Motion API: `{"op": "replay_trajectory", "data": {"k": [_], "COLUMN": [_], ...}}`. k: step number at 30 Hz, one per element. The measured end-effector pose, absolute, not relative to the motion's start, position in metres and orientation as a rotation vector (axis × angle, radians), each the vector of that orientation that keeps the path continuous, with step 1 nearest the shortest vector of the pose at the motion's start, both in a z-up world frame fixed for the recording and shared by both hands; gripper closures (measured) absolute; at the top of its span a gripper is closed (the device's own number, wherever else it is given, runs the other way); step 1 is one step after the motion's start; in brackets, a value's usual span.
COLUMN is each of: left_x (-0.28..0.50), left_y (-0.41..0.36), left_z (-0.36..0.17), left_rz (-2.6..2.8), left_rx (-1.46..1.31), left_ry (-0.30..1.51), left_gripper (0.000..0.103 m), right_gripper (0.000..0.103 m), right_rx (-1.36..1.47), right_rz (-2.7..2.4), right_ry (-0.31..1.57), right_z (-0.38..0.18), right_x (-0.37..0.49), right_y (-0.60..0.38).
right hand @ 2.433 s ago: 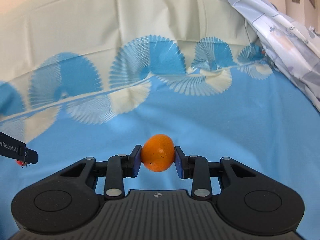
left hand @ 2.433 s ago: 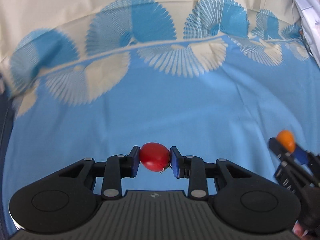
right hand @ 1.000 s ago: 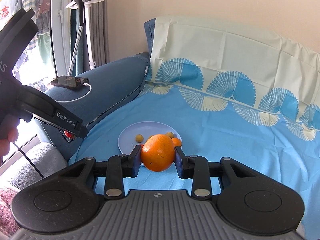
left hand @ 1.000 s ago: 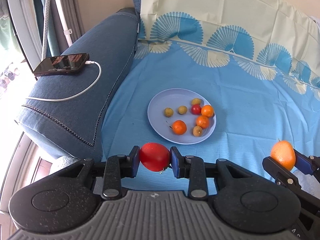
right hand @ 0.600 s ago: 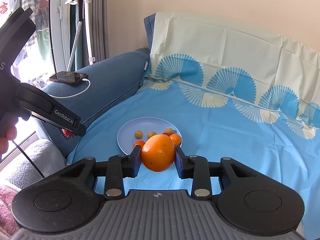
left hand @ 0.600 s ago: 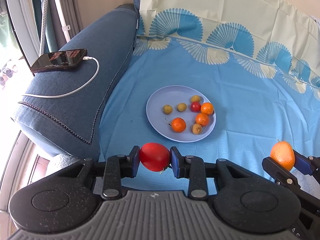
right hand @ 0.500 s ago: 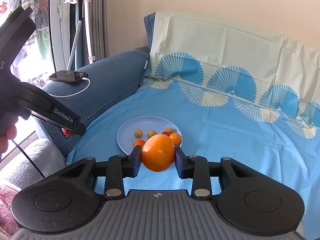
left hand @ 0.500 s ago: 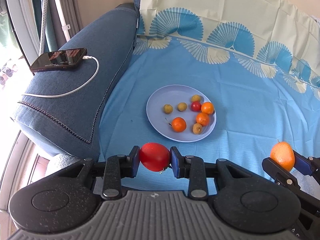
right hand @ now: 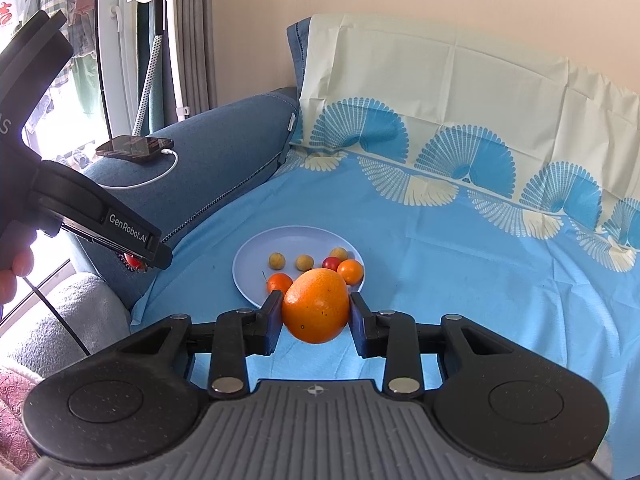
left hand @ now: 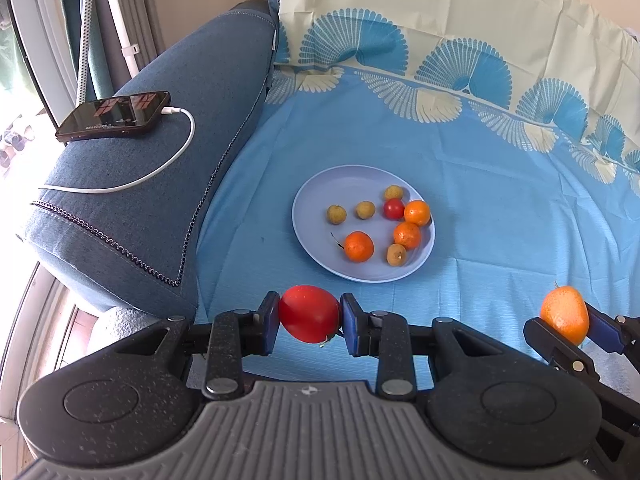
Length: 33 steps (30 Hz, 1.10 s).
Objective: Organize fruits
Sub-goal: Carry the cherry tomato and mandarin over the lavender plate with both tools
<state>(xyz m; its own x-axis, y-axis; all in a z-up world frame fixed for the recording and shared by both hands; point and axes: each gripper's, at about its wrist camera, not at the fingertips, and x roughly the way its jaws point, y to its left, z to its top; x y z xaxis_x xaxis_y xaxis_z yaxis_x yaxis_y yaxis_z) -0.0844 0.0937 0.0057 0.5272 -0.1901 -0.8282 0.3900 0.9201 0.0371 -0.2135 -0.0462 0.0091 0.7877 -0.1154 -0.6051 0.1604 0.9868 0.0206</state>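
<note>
This is a home, probably a living room. A blue denim sofa armrest point(left hand: 152, 184) carries a phone point(left hand: 114, 115) on its white charging cable point(left hand: 160, 168). A patterned blue cloth point(left hand: 480, 216) covers the seat, and laundry point(right hand: 60, 20) hangs behind the window with grey curtains point(right hand: 196, 40).

plate point(left hand: 316, 256) of small fruits point(left hand: 359, 246) on cloth point(left hand: 500, 216), phone point(left hand: 114, 115) on armrest point(left hand: 160, 168) to its left

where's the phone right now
The phone lies on the blue sofa armrest at upper left of the left wrist view, plugged into a white cable, left of the plate.
</note>
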Motion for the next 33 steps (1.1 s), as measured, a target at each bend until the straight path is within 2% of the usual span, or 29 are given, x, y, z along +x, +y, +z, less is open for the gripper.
{"op": "replay_trajectory", "data": {"k": [18,33], "left_x": [-0.061,-0.001], "left_y": [0.088,0.055], "left_z": [-0.008,-0.036], "left_rz": [-0.333,-0.339], "left_rx": [0.227,0.245], "left_ry": [1.001,1.071], "left_gripper": [0.067,0.067], "right_gripper": [0.067,0.067], "right_rx": [0.078,0.132], "right_rz": [-0.142,-0.148], "right_ry": [0.704,0.757], "right_z": [-0.006,-0.036], "right_x": [-0.192,-0.132], "right_y": [-0.053,-0.077]}}
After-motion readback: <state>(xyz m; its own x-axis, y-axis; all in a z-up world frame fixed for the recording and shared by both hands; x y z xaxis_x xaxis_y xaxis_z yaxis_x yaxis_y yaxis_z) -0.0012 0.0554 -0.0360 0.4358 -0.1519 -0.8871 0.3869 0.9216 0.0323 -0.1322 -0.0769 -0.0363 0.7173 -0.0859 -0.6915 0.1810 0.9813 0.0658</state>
